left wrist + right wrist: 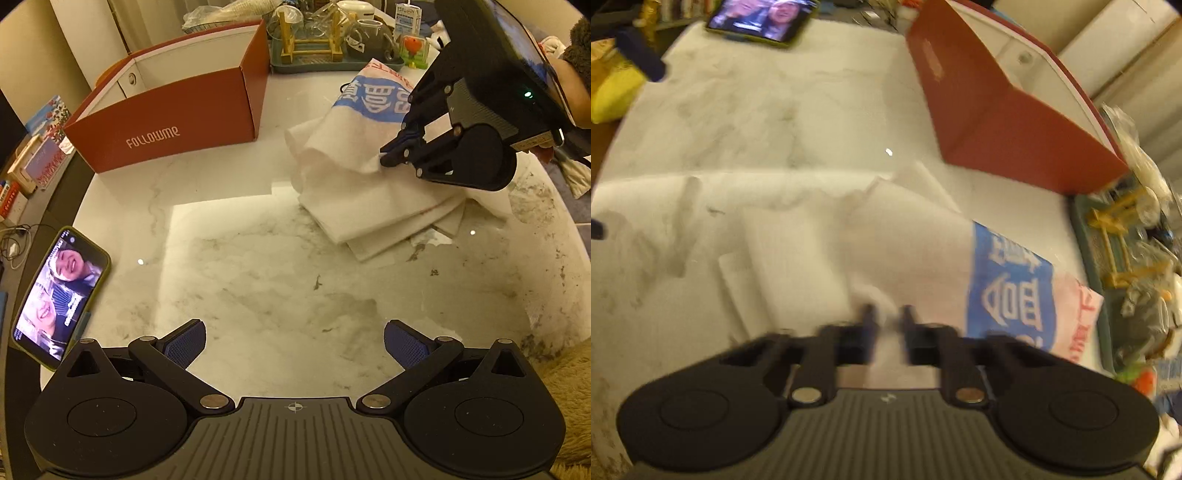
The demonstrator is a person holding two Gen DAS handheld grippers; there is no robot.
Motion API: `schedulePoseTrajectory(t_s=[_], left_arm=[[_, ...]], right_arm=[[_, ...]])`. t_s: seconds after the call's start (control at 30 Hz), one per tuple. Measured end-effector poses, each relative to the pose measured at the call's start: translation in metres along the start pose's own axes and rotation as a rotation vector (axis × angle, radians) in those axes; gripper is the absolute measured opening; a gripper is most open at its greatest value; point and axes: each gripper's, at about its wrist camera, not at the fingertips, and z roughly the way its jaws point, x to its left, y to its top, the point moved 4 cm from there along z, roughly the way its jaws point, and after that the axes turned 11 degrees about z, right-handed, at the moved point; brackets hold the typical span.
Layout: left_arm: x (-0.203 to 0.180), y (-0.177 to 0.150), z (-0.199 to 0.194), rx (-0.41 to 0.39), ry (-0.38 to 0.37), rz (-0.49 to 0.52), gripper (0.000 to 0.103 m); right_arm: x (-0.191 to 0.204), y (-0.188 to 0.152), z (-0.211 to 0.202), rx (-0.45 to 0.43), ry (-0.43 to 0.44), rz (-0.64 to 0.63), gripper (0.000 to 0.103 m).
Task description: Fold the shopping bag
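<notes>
A white shopping bag with a blue printed band lies partly folded on the marble table, far right in the left wrist view. My right gripper is shut on a lifted fold of the bag. In the blurred right wrist view, the right gripper has its fingers close together with white bag cloth between them. My left gripper is open and empty, low over bare table, well short of the bag.
A red open box stands at the back left of the table. A phone with a lit screen lies at the left edge. A dish rack with glasses stands at the back. A furry cloth lies at the right front.
</notes>
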Motion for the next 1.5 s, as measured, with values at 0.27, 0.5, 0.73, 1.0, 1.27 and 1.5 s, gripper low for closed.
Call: schedulePoseTrajectory(t_s=[0.27, 0.5, 0.73, 1.0, 1.27, 1.5], left_arm=[[0.004, -0.005, -0.006, -0.032, -0.015, 0.010, 0.103], [0.016, -0.005, -0.016, -0.062, 0.025, 0.075, 0.103], [0.037, 0.003, -0.068, -0.193, 0.075, 0.251, 0.103], [0.046, 0.017, -0.069, -0.286, 0.054, 0.270, 0.103], [0.045, 0.019, -0.039, -0.194, 0.100, 0.285, 0.103], [0.023, 0.018, -0.008, -0.067, 0.090, 0.212, 0.103]], right_arm=[[-0.039, 0.011, -0.079, -0.164, 0.082, 0.311, 0.001], [-0.041, 0.070, -0.195, -0.303, -0.043, 0.194, 0.001], [-0.020, 0.124, -0.316, -0.365, -0.092, 0.025, 0.001], [-0.018, 0.131, -0.365, -0.377, -0.198, 0.103, 0.001], [-0.084, 0.020, -0.218, 0.066, -0.226, 0.338, 0.002], [-0.094, -0.110, -0.068, 0.369, -0.132, 0.373, 0.003]])
